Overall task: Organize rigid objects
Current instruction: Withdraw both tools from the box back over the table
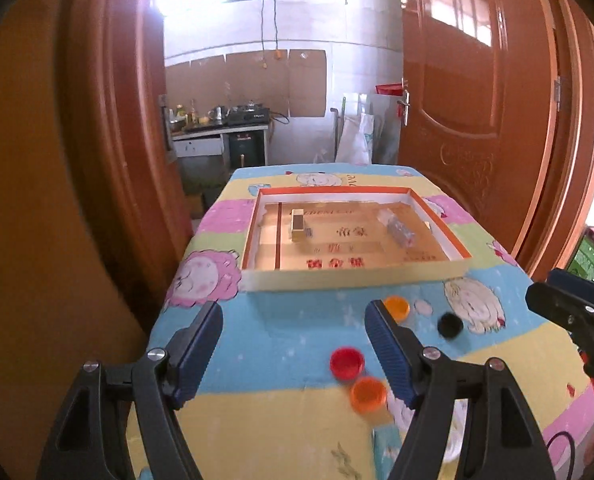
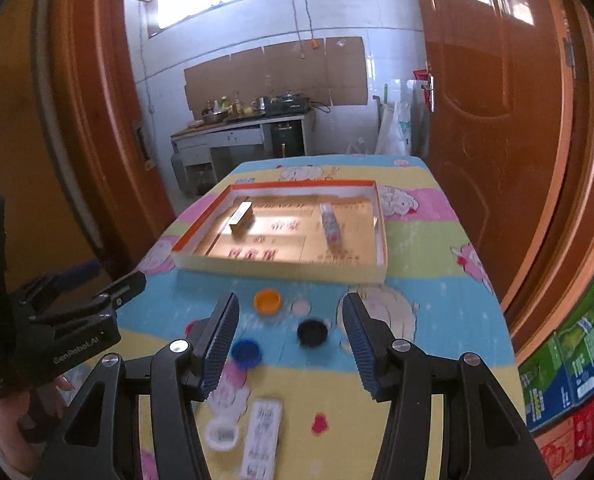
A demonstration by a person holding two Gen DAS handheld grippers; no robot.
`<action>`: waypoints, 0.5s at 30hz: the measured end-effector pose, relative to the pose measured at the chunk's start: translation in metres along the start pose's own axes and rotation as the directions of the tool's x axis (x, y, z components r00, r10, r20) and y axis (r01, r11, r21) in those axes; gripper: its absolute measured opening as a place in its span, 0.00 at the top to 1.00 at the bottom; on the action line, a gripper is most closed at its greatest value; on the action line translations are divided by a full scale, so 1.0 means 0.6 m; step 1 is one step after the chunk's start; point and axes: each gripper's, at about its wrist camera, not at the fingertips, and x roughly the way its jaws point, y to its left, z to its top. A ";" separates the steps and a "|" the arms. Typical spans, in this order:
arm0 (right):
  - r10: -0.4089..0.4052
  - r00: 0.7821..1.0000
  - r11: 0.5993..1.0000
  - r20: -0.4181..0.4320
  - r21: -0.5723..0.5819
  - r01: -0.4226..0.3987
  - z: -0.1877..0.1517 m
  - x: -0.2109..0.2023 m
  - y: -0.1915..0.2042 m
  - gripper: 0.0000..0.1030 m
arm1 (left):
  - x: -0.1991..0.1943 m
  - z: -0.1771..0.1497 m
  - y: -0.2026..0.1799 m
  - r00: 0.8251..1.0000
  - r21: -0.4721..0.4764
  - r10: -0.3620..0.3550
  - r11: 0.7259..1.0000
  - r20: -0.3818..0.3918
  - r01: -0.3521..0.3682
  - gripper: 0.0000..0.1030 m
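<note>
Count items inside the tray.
2: a gold box left of centre, a clear plastic piece toward the right. Glare by the right wall of the tray could hide a third.

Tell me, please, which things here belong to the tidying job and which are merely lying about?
For the job: tray, gold box, clear packet, orange cap, black cap, blue cap, red cap.
Lying about: kitchen stove, white sack, door.

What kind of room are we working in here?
Probably a home, beside a kitchen: a cartoon-print cloth covers the table, glossy brown wooden doors stand open, and behind them a counter with a black stove lines a white-tiled wall.
</note>
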 end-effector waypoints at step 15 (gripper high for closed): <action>-0.010 1.000 1.000 -0.014 -0.017 0.010 -0.092 -0.057 0.020 0.46 | -0.079 -0.086 -0.014 0.999 0.013 0.029 0.999 0.022 -0.029 0.28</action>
